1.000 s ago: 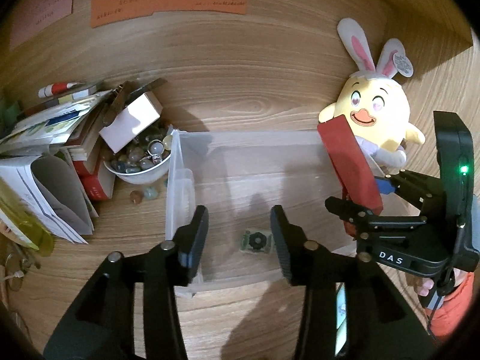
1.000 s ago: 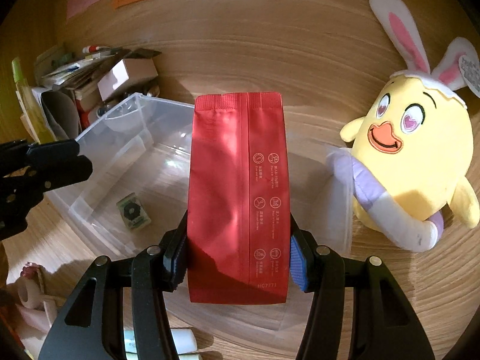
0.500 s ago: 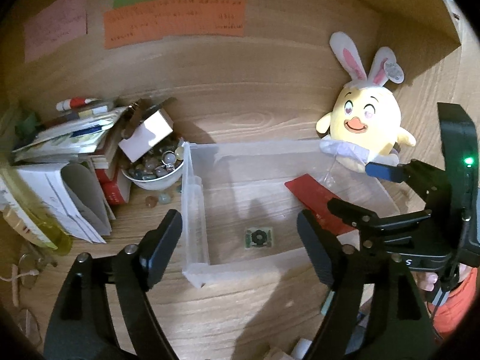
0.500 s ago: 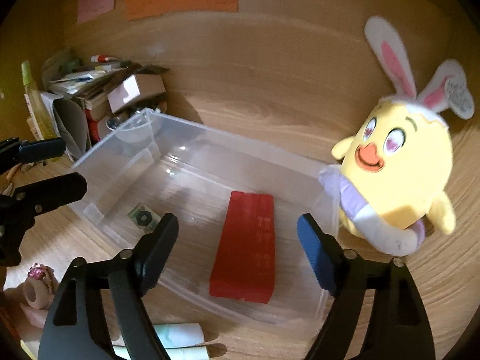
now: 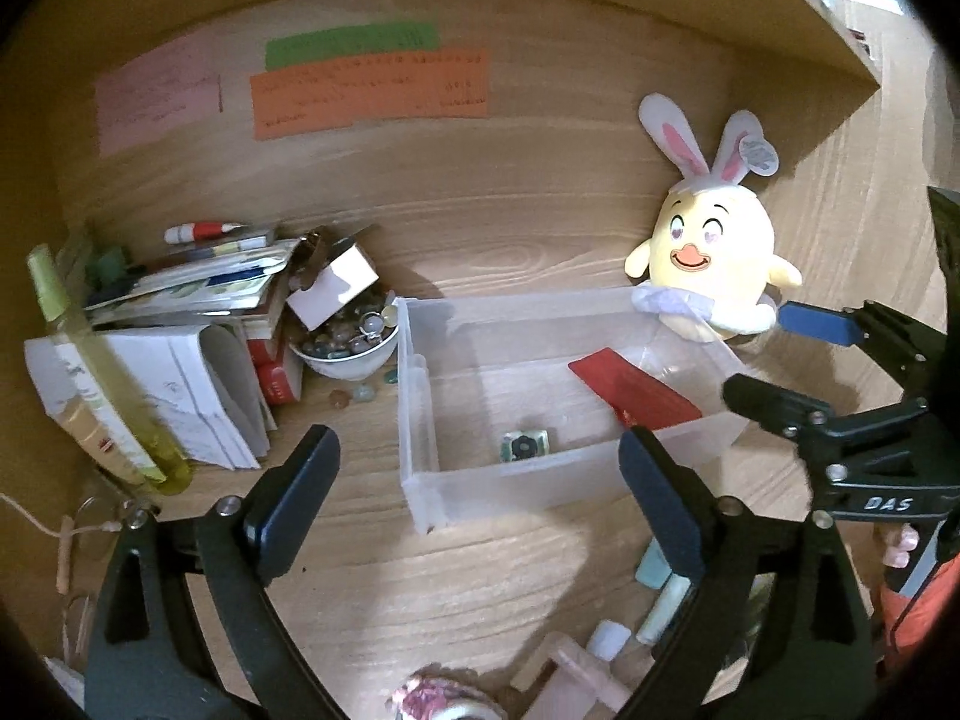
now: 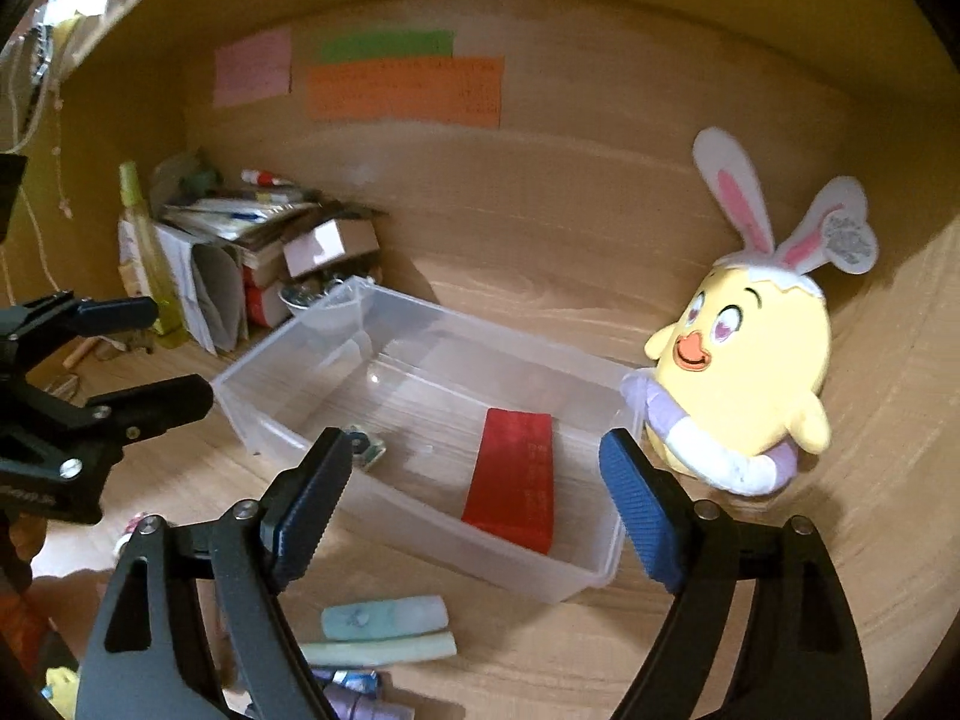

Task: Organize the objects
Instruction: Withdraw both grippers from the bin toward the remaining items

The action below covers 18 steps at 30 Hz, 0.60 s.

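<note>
A clear plastic bin (image 5: 516,300) (image 6: 420,312) stands on the wooden desk. A red flat packet (image 5: 636,387) (image 6: 513,474) lies on its floor at the right end. A small green item with a dark centre (image 5: 525,447) (image 6: 366,444) lies near the front wall. My left gripper (image 5: 474,444) (image 6: 180,354) hovers in front of the bin, jaws opening, nothing between them. My right gripper (image 6: 474,441) (image 5: 759,354) stands open above the bin's near edge, empty and clear of the red packet.
A yellow rabbit-eared plush (image 5: 708,258) (image 6: 744,372) leans at the bin's right end. Left of the bin are a bowl of stones (image 5: 348,342), stacked books and papers (image 5: 180,300) and a yellow-green bottle (image 5: 102,372). Pale tubes (image 6: 384,618) lie near the front.
The right gripper let go of the red packet, which now lies flat in the bin. Both grippers opened wide and drew back and up from the bin.
</note>
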Available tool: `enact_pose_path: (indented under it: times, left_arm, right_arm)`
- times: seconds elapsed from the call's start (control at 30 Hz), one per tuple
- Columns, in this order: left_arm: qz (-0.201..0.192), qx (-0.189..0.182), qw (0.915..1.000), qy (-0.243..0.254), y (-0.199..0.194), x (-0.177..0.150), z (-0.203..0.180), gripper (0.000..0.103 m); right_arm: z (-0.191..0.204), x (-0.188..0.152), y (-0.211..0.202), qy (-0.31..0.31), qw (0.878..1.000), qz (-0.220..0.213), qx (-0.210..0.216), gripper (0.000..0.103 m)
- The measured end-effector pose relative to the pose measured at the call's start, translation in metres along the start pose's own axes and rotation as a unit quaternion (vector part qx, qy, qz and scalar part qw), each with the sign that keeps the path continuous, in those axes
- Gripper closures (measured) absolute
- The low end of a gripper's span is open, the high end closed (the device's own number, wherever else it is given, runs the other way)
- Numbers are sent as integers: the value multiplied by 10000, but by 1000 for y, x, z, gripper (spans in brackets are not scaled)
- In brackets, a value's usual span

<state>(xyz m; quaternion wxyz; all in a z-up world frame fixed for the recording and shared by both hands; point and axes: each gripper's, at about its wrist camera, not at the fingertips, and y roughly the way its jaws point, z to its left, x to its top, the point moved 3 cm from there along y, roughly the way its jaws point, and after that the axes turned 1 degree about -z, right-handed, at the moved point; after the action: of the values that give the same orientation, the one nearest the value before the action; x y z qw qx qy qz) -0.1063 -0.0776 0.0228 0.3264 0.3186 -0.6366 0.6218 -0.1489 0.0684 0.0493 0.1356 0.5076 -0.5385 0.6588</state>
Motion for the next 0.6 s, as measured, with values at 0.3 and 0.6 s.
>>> enact_pose_path:
  times: [0.3,0.6]
  left_arm:
    - [-68,65,9999,-96,-28,-20,7,5]
    - [167,117,9995,-236,-38,-52,14,5]
  right_arm:
    - [0,-27,-32,142,9998,-134,70,19]
    - [4,-65,-41,337,9992,71,214,19]
